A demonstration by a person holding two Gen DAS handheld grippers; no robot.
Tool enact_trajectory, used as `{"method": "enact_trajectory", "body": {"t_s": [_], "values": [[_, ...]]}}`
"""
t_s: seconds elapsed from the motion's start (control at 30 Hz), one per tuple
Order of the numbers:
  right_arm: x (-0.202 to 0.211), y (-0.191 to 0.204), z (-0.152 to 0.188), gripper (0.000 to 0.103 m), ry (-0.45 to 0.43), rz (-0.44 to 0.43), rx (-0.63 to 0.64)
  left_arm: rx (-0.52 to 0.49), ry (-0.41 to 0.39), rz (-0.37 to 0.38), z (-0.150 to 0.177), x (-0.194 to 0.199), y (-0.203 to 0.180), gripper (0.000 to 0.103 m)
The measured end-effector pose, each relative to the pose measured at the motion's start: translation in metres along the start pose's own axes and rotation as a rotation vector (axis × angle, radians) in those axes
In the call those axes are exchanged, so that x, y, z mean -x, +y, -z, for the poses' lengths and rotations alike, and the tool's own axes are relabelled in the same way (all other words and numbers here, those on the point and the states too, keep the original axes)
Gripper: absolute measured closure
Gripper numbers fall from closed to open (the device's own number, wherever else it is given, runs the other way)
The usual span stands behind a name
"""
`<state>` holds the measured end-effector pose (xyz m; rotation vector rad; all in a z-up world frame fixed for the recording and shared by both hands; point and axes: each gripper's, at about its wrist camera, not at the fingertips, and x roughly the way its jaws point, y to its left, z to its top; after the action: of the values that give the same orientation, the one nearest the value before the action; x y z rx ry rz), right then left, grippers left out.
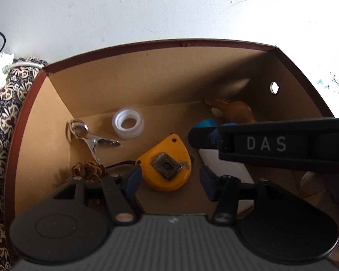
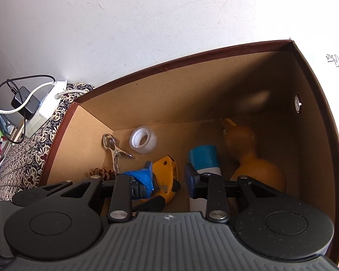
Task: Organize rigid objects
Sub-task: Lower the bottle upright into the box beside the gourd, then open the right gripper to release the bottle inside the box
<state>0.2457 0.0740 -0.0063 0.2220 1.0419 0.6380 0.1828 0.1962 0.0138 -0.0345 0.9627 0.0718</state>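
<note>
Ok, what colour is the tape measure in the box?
Yellow-orange tape measure, with a dark square patch on top; clearest in the left wrist view.

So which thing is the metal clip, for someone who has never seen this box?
Look inside the brown cardboard box, at its far left corner. The metal clip lies there on the floor, left of the clear tape roll and behind the pine cone. It is the only shiny silver item.

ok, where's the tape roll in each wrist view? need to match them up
Left wrist: tape roll sits left of centre on the box floor, near the back wall.
Right wrist: tape roll sits left of centre, also at the back wall.
Shared landmark: the metal clip lies just left of it in both.
</note>
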Motion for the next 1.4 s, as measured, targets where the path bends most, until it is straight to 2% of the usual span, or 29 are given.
{"method": "enact_trajectory", "body": {"t_s": [0.5,0.63,0.83,0.93,1.1,1.27,1.4], "values": [[0.007,0.001,0.001,0.089,-0.071,-0.016,0.012,-0.055,-0.014,-0.123,-0.001,-0.002,-0.007,0.045],[0.008,0.002,0.002,0.089,-0.080,-0.019,0.020,-0.083,-0.025,-0.114,0.001,-0.001,-0.009,0.045],[0.011,0.003,0.004,0.088,-0.104,-0.032,0.037,-0.094,0.016,-0.057,-0.002,-0.005,-0.006,0.045],[0.009,0.003,0.004,0.088,-0.082,-0.012,0.020,-0.091,0.059,-0.043,-0.003,-0.009,-0.006,0.045],[-0.001,-0.003,-0.001,0.087,0.029,0.000,-0.028,-0.059,0.097,-0.036,-0.005,-0.015,-0.004,0.046],[-0.013,-0.007,-0.003,0.087,0.155,-0.008,-0.069,-0.045,0.085,-0.064,-0.003,-0.016,-0.004,0.046],[-0.007,-0.004,-0.001,0.087,0.105,-0.006,-0.057,-0.094,0.034,-0.088,-0.002,-0.012,-0.010,0.046]]}}
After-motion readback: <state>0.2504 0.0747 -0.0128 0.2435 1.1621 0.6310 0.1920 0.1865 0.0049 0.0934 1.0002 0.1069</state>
